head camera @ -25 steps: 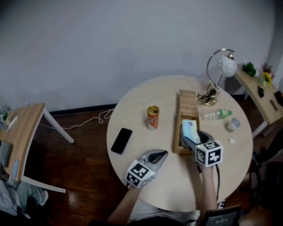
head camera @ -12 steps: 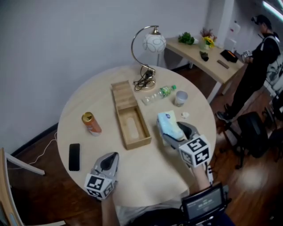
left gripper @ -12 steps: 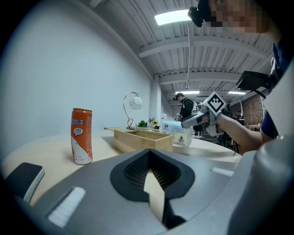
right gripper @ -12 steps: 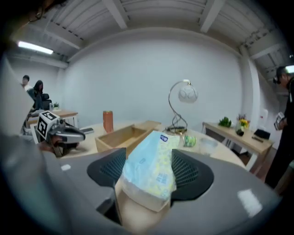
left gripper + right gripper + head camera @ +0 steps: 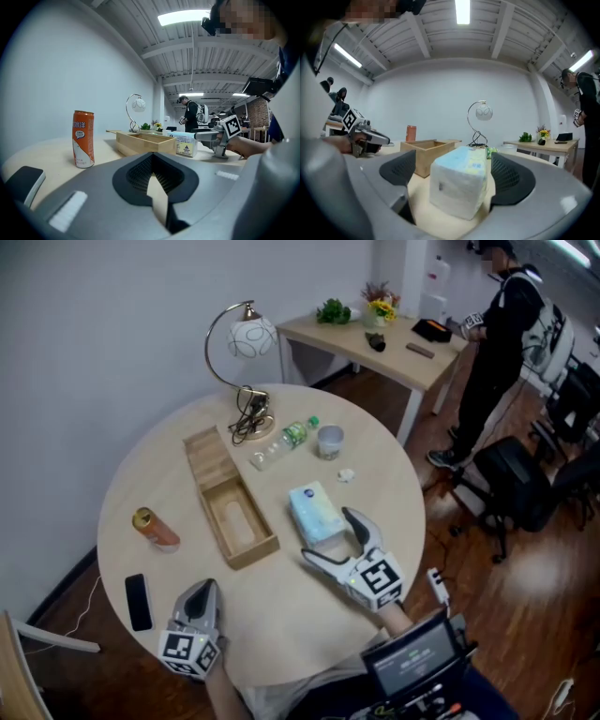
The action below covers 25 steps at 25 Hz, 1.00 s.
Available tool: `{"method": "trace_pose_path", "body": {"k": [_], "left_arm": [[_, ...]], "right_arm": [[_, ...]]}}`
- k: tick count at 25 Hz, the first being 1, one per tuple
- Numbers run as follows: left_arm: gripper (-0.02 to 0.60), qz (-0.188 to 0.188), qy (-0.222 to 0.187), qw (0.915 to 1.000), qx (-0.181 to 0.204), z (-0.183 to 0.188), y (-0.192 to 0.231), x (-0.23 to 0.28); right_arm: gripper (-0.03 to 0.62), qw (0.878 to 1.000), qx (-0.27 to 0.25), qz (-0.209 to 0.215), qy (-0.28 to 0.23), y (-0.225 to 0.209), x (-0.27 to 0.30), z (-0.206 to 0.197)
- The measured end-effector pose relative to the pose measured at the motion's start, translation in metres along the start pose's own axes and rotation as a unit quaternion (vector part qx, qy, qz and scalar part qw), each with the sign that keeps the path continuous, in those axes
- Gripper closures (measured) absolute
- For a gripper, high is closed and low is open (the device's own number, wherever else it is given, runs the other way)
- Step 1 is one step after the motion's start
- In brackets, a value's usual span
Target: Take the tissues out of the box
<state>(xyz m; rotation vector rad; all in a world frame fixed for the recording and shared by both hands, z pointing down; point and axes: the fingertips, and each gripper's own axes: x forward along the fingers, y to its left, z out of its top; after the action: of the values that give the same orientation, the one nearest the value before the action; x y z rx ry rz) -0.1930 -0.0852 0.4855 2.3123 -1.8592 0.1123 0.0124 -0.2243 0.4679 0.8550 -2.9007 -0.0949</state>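
A pale blue tissue pack (image 5: 316, 512) lies on the round table (image 5: 281, 615), just right of the open wooden box (image 5: 216, 521). My right gripper (image 5: 333, 538) straddles the pack's near end; its jaws are opening and the pads (image 5: 512, 176) stand off the pack (image 5: 461, 185) on both sides. The box's open compartment looks bare. My left gripper (image 5: 204, 587) rests shut near the table's front left edge with nothing in it. The left gripper view has its jaws (image 5: 154, 180) together, the box (image 5: 145, 140), the pack (image 5: 186, 143) and the right gripper (image 5: 211, 137) ahead.
An orange can (image 5: 155, 529) and a black phone (image 5: 138, 601) lie left of the box. A lamp (image 5: 246, 343), a plastic bottle (image 5: 281, 442) and a cup (image 5: 329, 440) stand at the back. A person (image 5: 497, 334) stands by a side table (image 5: 375, 338) at the far right.
The right gripper carried the tissue pack from over the box to the table on its right, set it down and spread its jaws. The head view swung round.
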Motion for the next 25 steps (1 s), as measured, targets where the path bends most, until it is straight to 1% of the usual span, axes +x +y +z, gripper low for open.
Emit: {"method": "trace_pose_path", "body": {"k": [1, 3, 5, 7, 9, 11, 12, 17, 22, 25], "left_arm": [[0.578, 0.0, 0.0, 1.0, 0.0, 0.0, 0.0, 0.0], [0.578, 0.0, -0.001, 1.0, -0.001, 0.0, 0.001, 0.0], [0.578, 0.001, -0.001, 1.0, 0.0, 0.0, 0.003, 0.0], [0.578, 0.002, 0.0, 1.0, 0.001, 0.001, 0.004, -0.001], [0.578, 0.001, 0.0, 1.0, 0.001, 0.001, 0.004, -0.001], [0.578, 0.002, -0.001, 1.0, 0.0, 0.0, 0.004, -0.001], [0.578, 0.002, -0.001, 1.0, 0.0, 0.0, 0.005, -0.001], [0.577, -0.001, 0.004, 1.0, 0.0, -0.003, 0.002, -0.002], [0.578, -0.001, -0.002, 1.0, 0.001, 0.001, 0.005, 0.001], [0.578, -0.001, 0.0, 1.0, -0.002, -0.002, 0.005, -0.001]], "right_arm": [[0.104, 1.0, 0.005, 0.001, 0.015, 0.004, -0.002, -0.006], [0.106, 0.999, 0.027, 0.007, 0.037, 0.007, -0.004, -0.016], [0.108, 0.998, 0.053, 0.003, 0.038, 0.003, -0.001, -0.018], [0.11, 0.997, 0.067, -0.015, 0.03, -0.006, 0.0, -0.015], [0.116, 0.997, 0.069, -0.026, 0.032, -0.009, -0.002, -0.017], [0.164, 0.996, 0.071, -0.029, 0.042, -0.01, -0.003, -0.02], [0.172, 0.996, 0.071, -0.03, 0.045, -0.01, -0.003, -0.02], [0.172, 0.995, 0.081, -0.029, 0.049, -0.007, -0.006, -0.026], [0.172, 0.996, 0.067, -0.026, 0.046, -0.009, -0.003, -0.021], [0.181, 0.996, 0.069, -0.023, 0.047, -0.007, -0.002, -0.022]]}}
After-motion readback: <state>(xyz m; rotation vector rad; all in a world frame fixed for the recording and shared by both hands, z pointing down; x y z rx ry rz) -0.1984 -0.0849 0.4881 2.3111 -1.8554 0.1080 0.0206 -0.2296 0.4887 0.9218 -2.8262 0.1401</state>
